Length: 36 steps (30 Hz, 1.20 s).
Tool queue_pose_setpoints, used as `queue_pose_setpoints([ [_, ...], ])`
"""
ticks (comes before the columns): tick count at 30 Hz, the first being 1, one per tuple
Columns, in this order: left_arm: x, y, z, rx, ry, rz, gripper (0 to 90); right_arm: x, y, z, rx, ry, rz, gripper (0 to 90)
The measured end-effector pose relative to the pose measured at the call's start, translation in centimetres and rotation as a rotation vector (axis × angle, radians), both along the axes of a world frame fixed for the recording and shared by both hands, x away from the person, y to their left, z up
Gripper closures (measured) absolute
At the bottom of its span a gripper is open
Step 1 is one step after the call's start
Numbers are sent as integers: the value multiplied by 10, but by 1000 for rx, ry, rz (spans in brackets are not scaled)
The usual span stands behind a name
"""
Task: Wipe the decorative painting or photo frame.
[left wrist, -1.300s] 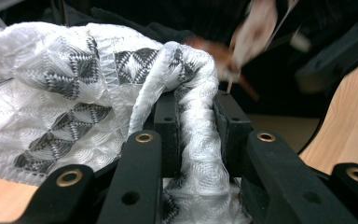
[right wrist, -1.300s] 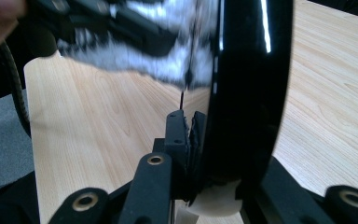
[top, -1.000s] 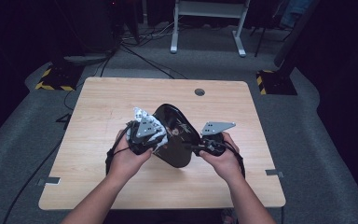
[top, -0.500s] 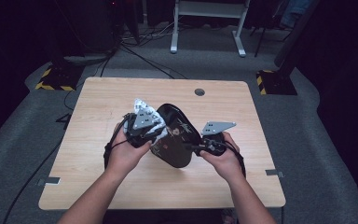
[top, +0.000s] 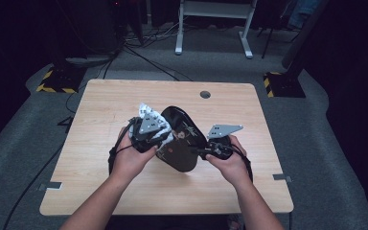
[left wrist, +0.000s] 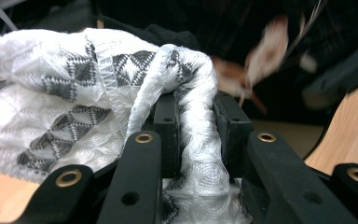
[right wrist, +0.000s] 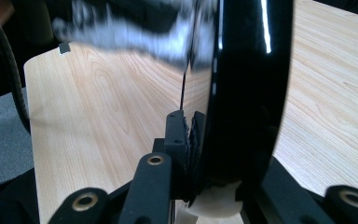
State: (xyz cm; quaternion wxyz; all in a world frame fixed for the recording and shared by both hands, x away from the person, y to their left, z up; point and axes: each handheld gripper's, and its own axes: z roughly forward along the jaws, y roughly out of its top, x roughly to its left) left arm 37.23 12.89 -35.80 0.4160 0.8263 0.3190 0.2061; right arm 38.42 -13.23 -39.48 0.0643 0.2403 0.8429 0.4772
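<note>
Black glossy tray, tipped on edge above the middle of the wooden table, is clamped at its rim by the right gripper. Pressed against the tray's left side, a white cloth with grey diamond pattern is pinched in a twisted fold between the narrow-set jaws of the left gripper.

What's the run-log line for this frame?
left gripper: shut on patterned cloth | right gripper: shut on black tray rim | tray tilted above table

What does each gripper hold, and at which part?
Left gripper: a bunched fold of the white patterned cloth. Right gripper: the black glossy plate, by its rim.
</note>
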Motion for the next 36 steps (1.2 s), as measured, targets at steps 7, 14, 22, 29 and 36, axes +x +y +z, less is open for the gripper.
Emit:
queue_pose_setpoints([
  [7, 6, 7, 10, -21, -4, 9, 742, 0, 0, 0, -2, 0, 3, 792],
  [14, 11, 19, -8, -16, 33, 46, 741, 0, 1, 0, -4, 1, 2, 787],
  [22, 11, 22, -37, -6, 86, 66, 740, 0, 1, 1, -1, 6, 5, 782],
  [29, 6, 14, -26, -35, 62, 34, 739, -1, 3, 2, -21, -9, -1, 788],
  [36, 7, 7, 2, -37, 14, 25, 739, 0, 0, 2, -17, 2, -2, 789],
])
